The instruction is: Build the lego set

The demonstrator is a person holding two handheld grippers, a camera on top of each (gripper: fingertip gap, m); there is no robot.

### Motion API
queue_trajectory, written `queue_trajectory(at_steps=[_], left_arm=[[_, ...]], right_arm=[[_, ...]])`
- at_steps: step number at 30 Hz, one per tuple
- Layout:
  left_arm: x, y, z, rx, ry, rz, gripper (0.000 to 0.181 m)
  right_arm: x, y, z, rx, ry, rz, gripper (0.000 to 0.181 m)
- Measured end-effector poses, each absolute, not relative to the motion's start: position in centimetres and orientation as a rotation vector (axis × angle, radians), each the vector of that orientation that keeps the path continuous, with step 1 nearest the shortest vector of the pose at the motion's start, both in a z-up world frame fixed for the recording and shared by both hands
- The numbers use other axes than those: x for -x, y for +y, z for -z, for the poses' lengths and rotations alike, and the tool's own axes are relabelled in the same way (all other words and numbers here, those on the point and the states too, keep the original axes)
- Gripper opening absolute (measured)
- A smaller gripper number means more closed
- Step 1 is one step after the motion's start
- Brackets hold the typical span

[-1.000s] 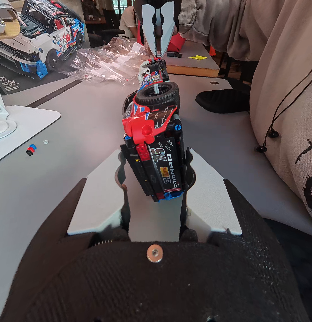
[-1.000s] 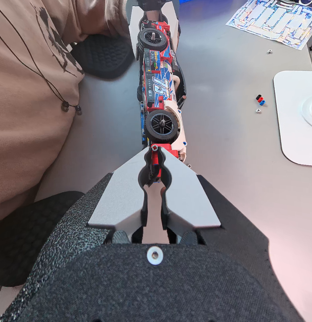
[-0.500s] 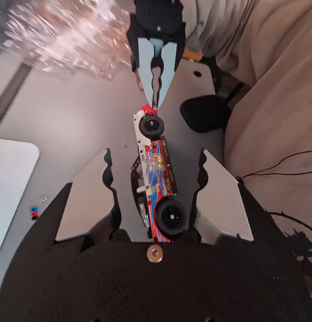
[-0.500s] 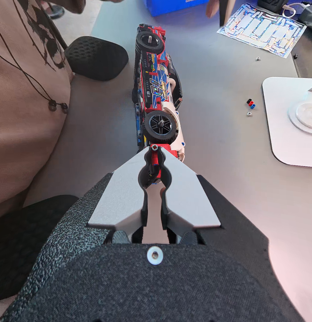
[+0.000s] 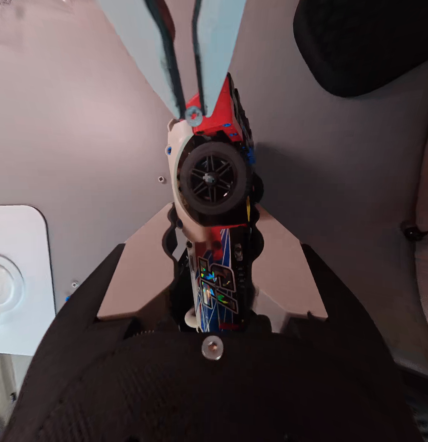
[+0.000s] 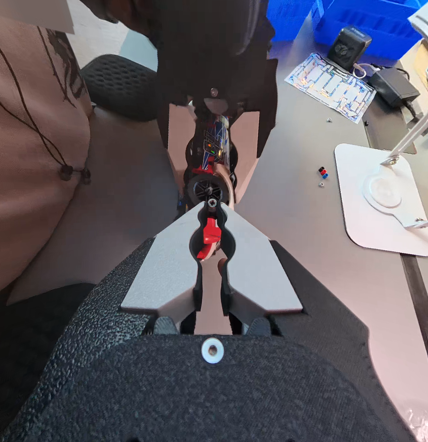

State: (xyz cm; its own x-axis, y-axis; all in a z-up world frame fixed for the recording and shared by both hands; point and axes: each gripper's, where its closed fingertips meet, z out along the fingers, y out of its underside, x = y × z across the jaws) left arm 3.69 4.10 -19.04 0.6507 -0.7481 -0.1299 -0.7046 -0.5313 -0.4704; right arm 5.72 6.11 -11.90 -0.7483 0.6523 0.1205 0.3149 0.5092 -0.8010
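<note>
Lego car (image 5: pixel 215 239) on its side over the grey table (image 5: pixel 88 119), wheel (image 5: pixel 211 179) facing up, held between both grippers. Left gripper (image 5: pixel 214 227) is around the middle of the car body, fingers (image 5: pixel 146 263) close against both flanks just behind the wheel, gripping the car as far as the left wrist view shows; slight motion blur. Right gripper (image 6: pixel 212 208) is clamped on the red end of the car, tips nearly together on a small grey axle piece (image 6: pixel 211 203) at the nose. In the left wrist view the right gripper (image 5: pixel 193 112) comes in from the top, its tips pinching the same grey piece. In the right wrist view the left gripper (image 6: pixel 210 153) faces in from the far side, straddling the car (image 6: pixel 211 153).

Loose bits on the table to the right in the right wrist view: a small cluster of black, red and blue pins (image 6: pixel 323 172) and a tiny grey piece (image 6: pixel 321 184) just beside it. White lamp base (image 6: pixel 380 203) near them. Sticker sheet (image 6: pixel 330 87) farther back, black adapter (image 6: pixel 397 87) next to it, blue bin (image 6: pixel 366 21) at the far edge. Person in a beige sweatshirt (image 6: pixel 29 143) on the left, black armrest (image 6: pixel 119 86) beside them.
</note>
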Motion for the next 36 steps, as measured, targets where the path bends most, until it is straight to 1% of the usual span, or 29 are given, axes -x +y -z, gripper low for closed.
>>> queue_trajectory(at_steps=[3, 12, 16, 26, 31, 33, 34, 35, 36], left_arm=[[-4.3, 3.5, 18.6, 2.266, 1.216, -0.03, 0.057], [-6.4, 0.9, 18.1, 2.039, 1.42, -0.207, 0.058], [-6.7, 0.5, 18.0, 2.0, 1.439, -0.26, 0.058], [-7.1, -0.3, 18.0, 1.969, 1.467, -0.265, 0.058], [-7.0, -1.3, 17.5, 2.024, 1.452, -0.158, 0.055], [-6.2, -1.8, 16.7, 2.074, 1.393, -0.071, 0.065], [-5.6, -2.4, 16.7, 2.121, 1.375, -0.007, 0.067], [-5.1, -3.3, 17.1, 2.189, 1.371, 0.056, 0.076], [-4.3, -3.7, 17.5, 2.236, 1.37, 0.051, 0.076]], right_arm=[[-6.0, 4.7, 11.9, 0.697, -2.423, -1.052, 0.004], [-7.4, 0.1, 12.8, 0.517, -2.679, -1.213, 0.004], [-8.0, -0.6, 13.5, 0.421, -2.736, -1.177, 0.004], [-8.6, -2.0, 13.1, 0.297, -2.767, -1.225, 0.004], [-8.8, -2.6, 13.3, 0.245, -2.781, -1.206, 0.004], [-8.7, -2.1, 14.2, 0.229, -2.798, -1.103, 0.002], [-8.7, -2.3, 14.1, 0.228, -2.785, -1.126, 0.0], [-8.7, -2.4, 14.1, 0.232, -2.781, -1.136, 0.0], [-8.9, -2.5, 14.1, 0.226, -2.782, -1.138, 0.0]])
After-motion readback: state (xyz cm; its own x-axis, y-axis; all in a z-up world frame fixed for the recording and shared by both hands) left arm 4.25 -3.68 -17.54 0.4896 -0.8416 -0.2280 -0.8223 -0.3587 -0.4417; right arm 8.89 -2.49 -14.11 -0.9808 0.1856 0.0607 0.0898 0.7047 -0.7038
